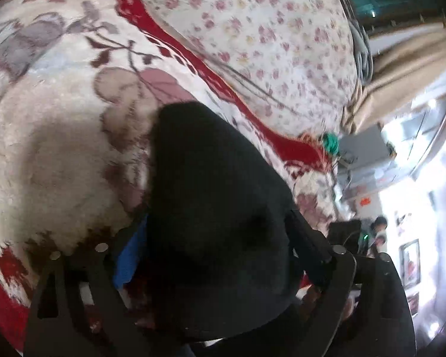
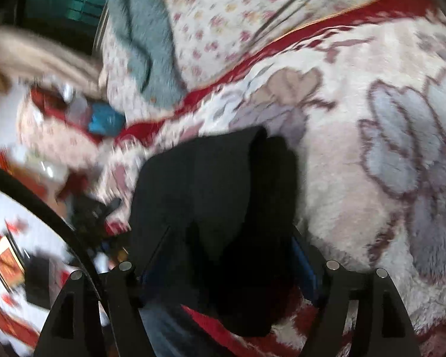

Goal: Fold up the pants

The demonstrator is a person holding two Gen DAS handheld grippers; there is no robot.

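Black pants (image 1: 211, 178) lie bunched in a rounded fold on a plush floral blanket (image 1: 59, 148). My left gripper (image 1: 220, 238) straddles the near end of that fold. Its jaws stand wide, and a blue pad (image 1: 128, 255) shows at the cloth's left side without squeezing it. In the right wrist view the pants (image 2: 217, 178) are a flat folded stack of dark layers. My right gripper (image 2: 223, 255) sits over the near end with its jaws wide too, and a blue pad (image 2: 303, 267) shows beside the cloth's right edge.
The blanket (image 2: 371, 208) has a red border and lies over a small-flowered sheet (image 1: 267, 29). A teal towel (image 2: 142, 44) lies farther back. A beige curtain (image 1: 401, 68) and a person (image 1: 379, 226) are beyond the bed's edge. A black cable (image 2: 44, 208) crosses at the left.
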